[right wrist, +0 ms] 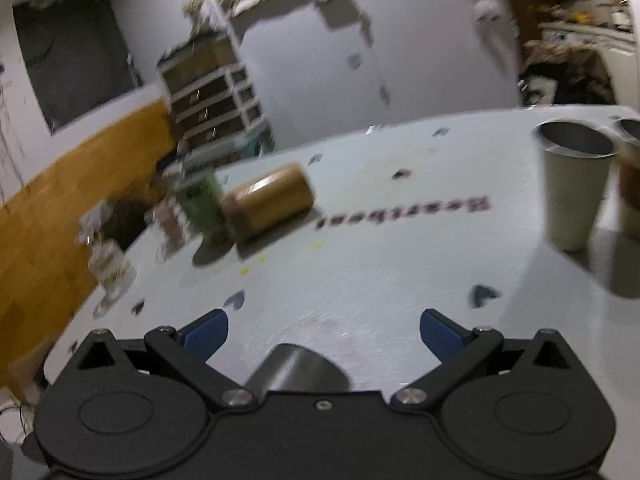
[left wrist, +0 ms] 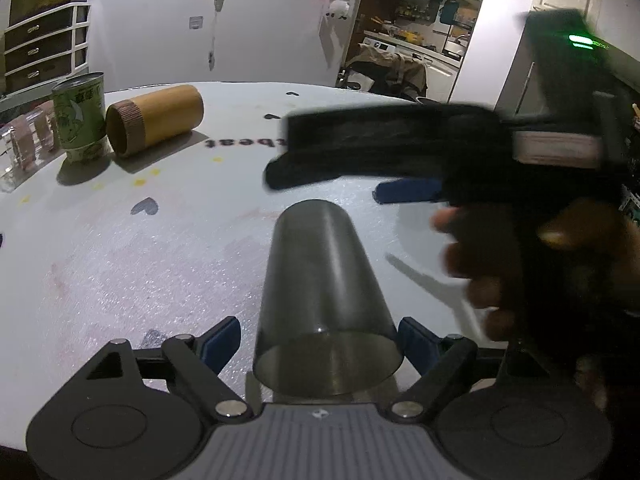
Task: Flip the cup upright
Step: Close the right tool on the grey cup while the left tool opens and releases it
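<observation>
A dark translucent cup point(left wrist: 324, 300) lies between the fingers of my left gripper point(left wrist: 320, 340), its open mouth toward the camera and its closed base pointing away. The blue pads point(left wrist: 222, 340) stand close on either side of its rim; whether they touch it I cannot tell. My right gripper point(left wrist: 332, 172) shows blurred above and to the right of the cup, held in a hand. In the right wrist view my right gripper point(right wrist: 324, 330) is open and empty, and the cup's base point(right wrist: 296, 368) shows just below it.
A tan cylindrical cup point(left wrist: 156, 122) lies on its side at the far left beside a green can point(left wrist: 80, 116). In the right wrist view a white cup point(right wrist: 572, 184) stands upright at the right with another cup point(right wrist: 632, 176) behind it. The white table point(left wrist: 120, 260) has printed hearts.
</observation>
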Tool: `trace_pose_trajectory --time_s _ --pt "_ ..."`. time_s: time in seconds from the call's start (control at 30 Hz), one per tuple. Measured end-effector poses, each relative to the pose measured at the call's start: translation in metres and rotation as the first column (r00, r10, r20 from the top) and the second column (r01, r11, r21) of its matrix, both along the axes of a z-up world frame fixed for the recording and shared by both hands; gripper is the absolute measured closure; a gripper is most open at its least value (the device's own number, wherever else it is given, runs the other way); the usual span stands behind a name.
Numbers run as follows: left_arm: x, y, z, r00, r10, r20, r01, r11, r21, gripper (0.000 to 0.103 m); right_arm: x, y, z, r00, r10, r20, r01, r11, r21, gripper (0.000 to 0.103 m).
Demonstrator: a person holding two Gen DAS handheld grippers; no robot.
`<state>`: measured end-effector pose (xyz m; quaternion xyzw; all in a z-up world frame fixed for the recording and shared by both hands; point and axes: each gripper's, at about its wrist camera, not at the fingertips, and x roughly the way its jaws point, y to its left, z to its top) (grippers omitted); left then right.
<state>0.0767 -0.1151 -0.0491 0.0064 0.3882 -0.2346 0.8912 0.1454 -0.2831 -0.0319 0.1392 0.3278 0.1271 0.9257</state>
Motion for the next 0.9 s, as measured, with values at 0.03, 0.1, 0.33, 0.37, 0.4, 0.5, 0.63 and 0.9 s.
trace_pose_trajectory --time_s 0.03,0.1,0.33,0.37,0.4,0.5,0.63,0.9 --pt "-0.002 0.002 0.0 1.0 0.001 0.006 -0.001 1.0 0.003 0.017 0.007 0.006 -0.004 1.0 0.008 -0.026 -0.009 1.0 -0.013 0.0" --pt "-0.004 0.008 0.0 1.0 0.01 0.015 -0.01 1.0 0.009 0.016 0.018 0.015 -0.012 0.997 0.007 -0.078 -0.012 0.999 -0.053 0.0" --pt "-0.006 0.038 -0.005 0.995 0.094 0.013 -0.094 0.995 -0.023 0.015 0.007 -0.017 -0.027 0.989 -0.074 -0.127 0.067 0.996 -0.058 0.0" --pt "-0.005 0.041 -0.005 0.994 0.106 0.011 -0.106 0.994 -0.029 0.015 0.003 -0.024 -0.028 0.988 -0.085 -0.128 0.078 0.995 -0.056 0.0" --pt "-0.004 0.045 -0.006 0.993 0.122 0.009 -0.121 0.992 -0.037 0.015 -0.003 -0.03 -0.029 0.987 -0.096 -0.129 0.089 0.994 -0.061 0.0" --pt "0.0 0.054 -0.008 0.987 0.163 -0.002 -0.163 0.985 -0.065 0.015 -0.019 -0.044 -0.033 0.983 -0.119 -0.139 0.112 0.992 -0.059 0.0" --pt "0.007 0.057 -0.008 0.982 0.19 -0.008 -0.19 0.978 -0.091 0.015 -0.049 -0.057 -0.035 0.983 -0.094 -0.159 0.102 0.994 0.043 0.0" --pt "0.01 0.065 -0.009 0.977 0.211 -0.015 -0.211 0.968 -0.134 0.015 -0.079 -0.046 -0.032 0.987 -0.051 -0.151 0.06 0.997 0.054 0.0"
